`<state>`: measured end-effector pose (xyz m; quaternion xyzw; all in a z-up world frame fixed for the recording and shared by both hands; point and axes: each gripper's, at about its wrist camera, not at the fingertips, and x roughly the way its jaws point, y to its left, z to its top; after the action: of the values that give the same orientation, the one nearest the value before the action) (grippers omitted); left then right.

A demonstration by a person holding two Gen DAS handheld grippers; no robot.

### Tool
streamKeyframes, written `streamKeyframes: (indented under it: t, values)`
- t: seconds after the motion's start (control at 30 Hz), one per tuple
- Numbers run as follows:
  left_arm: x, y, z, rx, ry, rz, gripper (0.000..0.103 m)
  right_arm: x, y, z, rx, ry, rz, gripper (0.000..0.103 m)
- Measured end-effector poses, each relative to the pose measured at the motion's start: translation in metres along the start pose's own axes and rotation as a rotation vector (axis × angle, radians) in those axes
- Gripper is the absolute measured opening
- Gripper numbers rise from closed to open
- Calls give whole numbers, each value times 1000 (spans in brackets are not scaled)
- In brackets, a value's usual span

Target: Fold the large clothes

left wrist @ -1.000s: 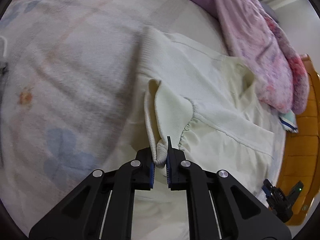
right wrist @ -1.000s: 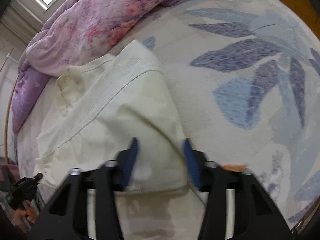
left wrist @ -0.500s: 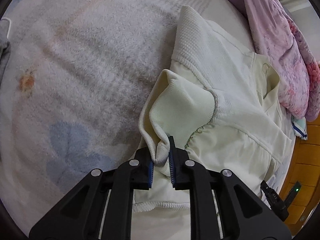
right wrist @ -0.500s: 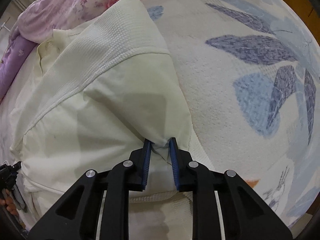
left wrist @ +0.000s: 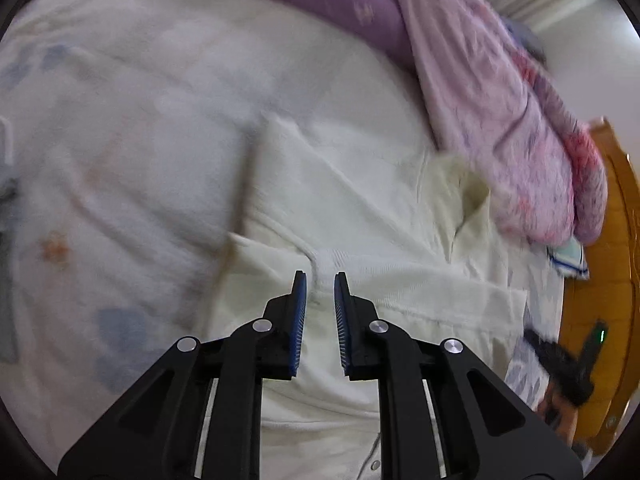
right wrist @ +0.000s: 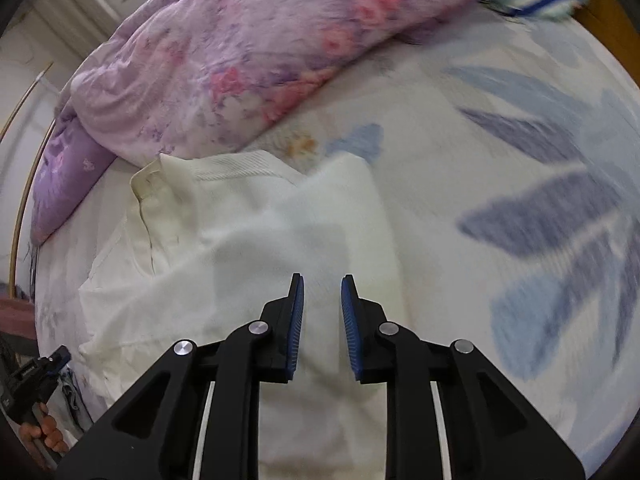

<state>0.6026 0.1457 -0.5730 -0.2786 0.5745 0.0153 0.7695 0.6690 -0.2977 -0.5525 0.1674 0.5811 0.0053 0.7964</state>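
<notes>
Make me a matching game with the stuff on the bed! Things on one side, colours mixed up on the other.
Things:
1. folded top
2. quilt
3. headboard
4. leaf pattern on the sheet

Colours:
A. blue
B. cream
C. orange-brown wood
D. pink and purple flowers

Pairs: 1-B, 2-D, 3-C, 4-A
</notes>
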Motion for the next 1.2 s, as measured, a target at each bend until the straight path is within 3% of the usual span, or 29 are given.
streamKeyframes:
  t: [0.07, 0.13, 0.17, 0.27, 0.37, 0.47, 0.6, 0.67, 0.73, 0.83, 0.9, 0.97, 1.03, 1.1, 1.13, 1.2]
  values:
    - [33, 3, -2, 18, 78, 82, 15, 23, -3, 7, -5, 53, -36, 18]
    - [52, 15, -2, -5, 111, 103, 15, 44, -18, 11, 25, 99, -59, 11]
    - [59, 20, -2, -23, 112, 96, 13, 60, -30, 11, 50, 142, -80, 0]
    - [62, 18, 1, -14, 110, 115, 11, 70, -46, 12, 102, 145, -30, 0]
    - [63, 15, 2, 6, 113, 123, 11, 70, -41, 12, 73, 137, -57, 0]
    - [46, 15, 8, -30, 127, 62, 11, 55, -29, 19, 25, 143, -74, 3]
    - [19, 5, 24, 24, 49, -3, 12, 27, -13, 36, -79, 47, -26, 8]
    - [21, 3, 41, 30, 37, 25, 17, 45, -19, 45, -62, 117, 1, 8]
    - [31, 3, 54, 29, 45, 61, 17, 71, -29, 47, -40, 203, -33, 4]
    - [46, 2, 72, 39, 53, 100, 17, 83, -36, 48, -30, 213, -30, 0]
    - [53, 4, 82, 26, 57, 109, 21, 79, -25, 46, -62, 200, -81, 2]
    - [54, 5, 93, 29, 17, 161, 22, 69, -13, 47, -94, 193, -92, 7]
    - [56, 7, 104, 10, -2, 177, 28, 54, -11, 51, -71, 141, -32, 16]
    - [59, 13, 113, -26, -4, 181, 36, 40, -15, 62, -35, 67, -43, 53]
    - [61, 13, 117, -28, -2, 187, 37, 38, -18, 67, -26, 48, -86, 58]
    - [70, 14, 124, -13, 11, 219, 43, 43, -26, 76, -1, 40, -133, 58]
